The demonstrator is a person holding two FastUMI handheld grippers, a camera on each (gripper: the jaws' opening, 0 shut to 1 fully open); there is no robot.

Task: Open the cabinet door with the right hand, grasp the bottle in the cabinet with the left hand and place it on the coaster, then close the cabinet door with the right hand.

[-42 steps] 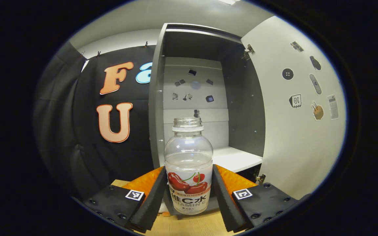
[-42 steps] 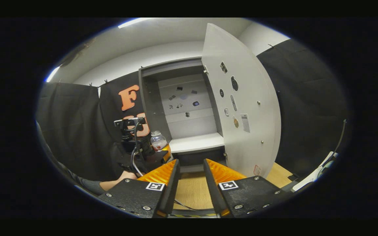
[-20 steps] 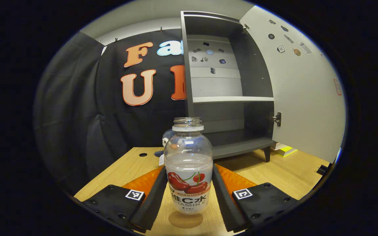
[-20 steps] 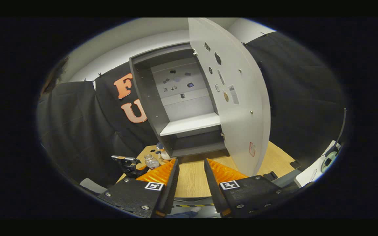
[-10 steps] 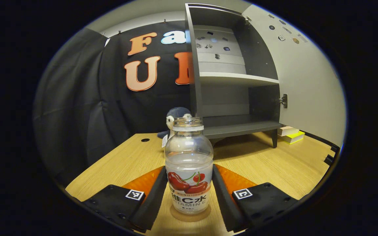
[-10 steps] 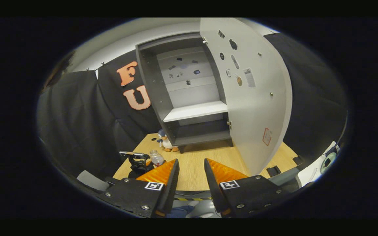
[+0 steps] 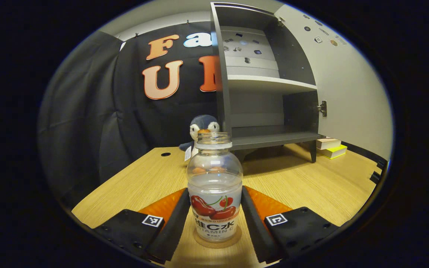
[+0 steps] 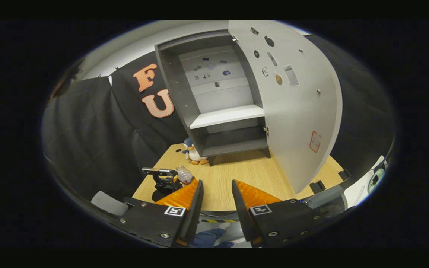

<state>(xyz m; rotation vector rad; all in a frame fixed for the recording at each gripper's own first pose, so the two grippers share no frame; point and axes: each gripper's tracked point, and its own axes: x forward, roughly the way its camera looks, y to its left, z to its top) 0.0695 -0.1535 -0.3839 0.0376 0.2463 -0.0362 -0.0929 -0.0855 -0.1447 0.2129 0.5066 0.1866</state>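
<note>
Clear plastic makes up the capless vitamin drink bottle (image 7: 214, 186) at the centre of the left gripper view, standing upright on a round tan coaster (image 7: 217, 240) whose rim peeks out under its base. The left tongs (image 7: 214, 219) sit narrowly parted with a black pad close against each side of the label; whether both pads actually press on it is hard to judge. Behind, on the wooden surface (image 7: 304, 186), a plush penguin (image 7: 201, 130) is partly hidden by the bottle neck. The grey cabinet (image 7: 266, 89) stands open, its door (image 7: 348, 89) swung right and cut off at the edge. Stacked books (image 7: 331, 147) lie beyond its leg.

From the right gripper view, the right tongs (image 8: 216, 206) hang over the surface's near edge, fingers apart with nothing between them. The left tongs (image 8: 166, 180) and bottle (image 8: 184, 175) appear small and far off, the coaster too tiny to make out. The door (image 8: 296, 100) stands wide open.
</note>
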